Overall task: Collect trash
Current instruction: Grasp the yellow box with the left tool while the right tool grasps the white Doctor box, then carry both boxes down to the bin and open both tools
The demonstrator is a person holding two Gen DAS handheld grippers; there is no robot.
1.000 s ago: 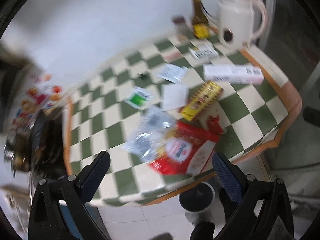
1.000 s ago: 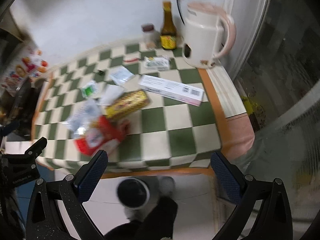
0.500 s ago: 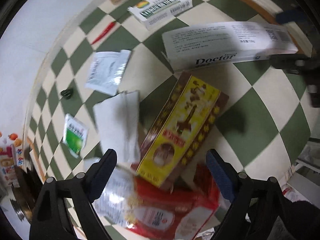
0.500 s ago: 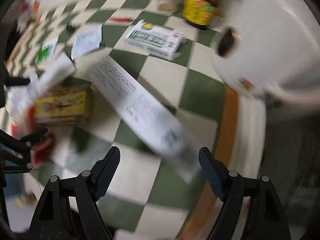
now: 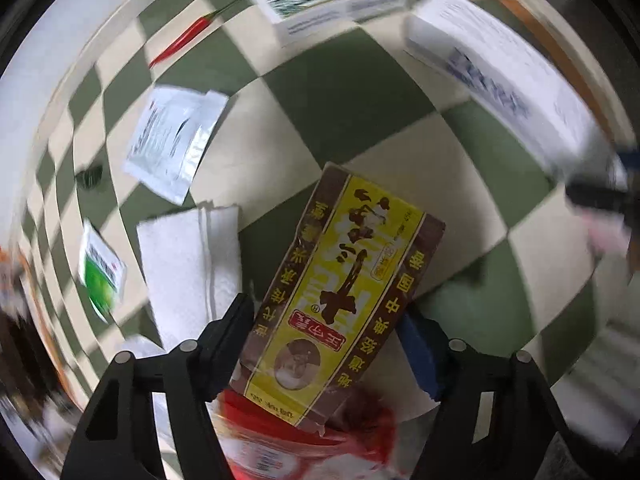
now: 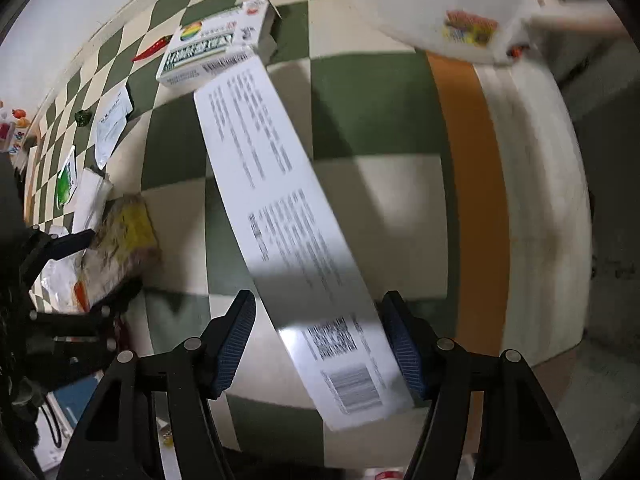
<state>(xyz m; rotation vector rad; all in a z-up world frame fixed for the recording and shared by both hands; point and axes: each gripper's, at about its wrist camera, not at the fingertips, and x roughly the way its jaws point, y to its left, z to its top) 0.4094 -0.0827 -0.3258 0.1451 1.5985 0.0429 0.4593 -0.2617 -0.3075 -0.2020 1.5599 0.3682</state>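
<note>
- Yellow-and-brown carton (image 5: pixel 340 304) lies flat on the green-and-cream chequered worktop (image 5: pixel 352 108), its near end partly over a red wrapper (image 5: pixel 304 448). Its long axis runs from near-left to far-right, roughly in line with the left gripper (image 5: pixel 326 344).
- Left gripper: jaws straddle the near half of the carton, one finger at each long side. The left finger appears to touch the carton edge; the right finger sits just beside the other edge. Whether the jaws press on it cannot be told; judged as closing, grip not confirmed.
- White long box (image 6: pixel 288 232) lies on the same worktop, to the right of the carton, long axis running from far-left to near-right. Its near end with the barcode sits between the fingers of the right gripper (image 6: pixel 320 344).
- Right gripper: jaws stand wide, a clear gap on the left side and the right finger just beside the box edge. It holds nothing.
- Poses: both grippers are tilted down toward the worktop, each pointing along its own item.
- Judgement: each gripper is nearer its own item; the coming move turns on closing across the short width, which both alignments allow.
- Other litter on the worktop: a folded white napkin (image 5: pixel 192 264), a silver sachet (image 5: pixel 172 144), a green sachet (image 5: pixel 100 276), a medicine box (image 6: pixel 216 46) and a red chilli (image 5: pixel 184 40), all clear of both grippers.
</note>
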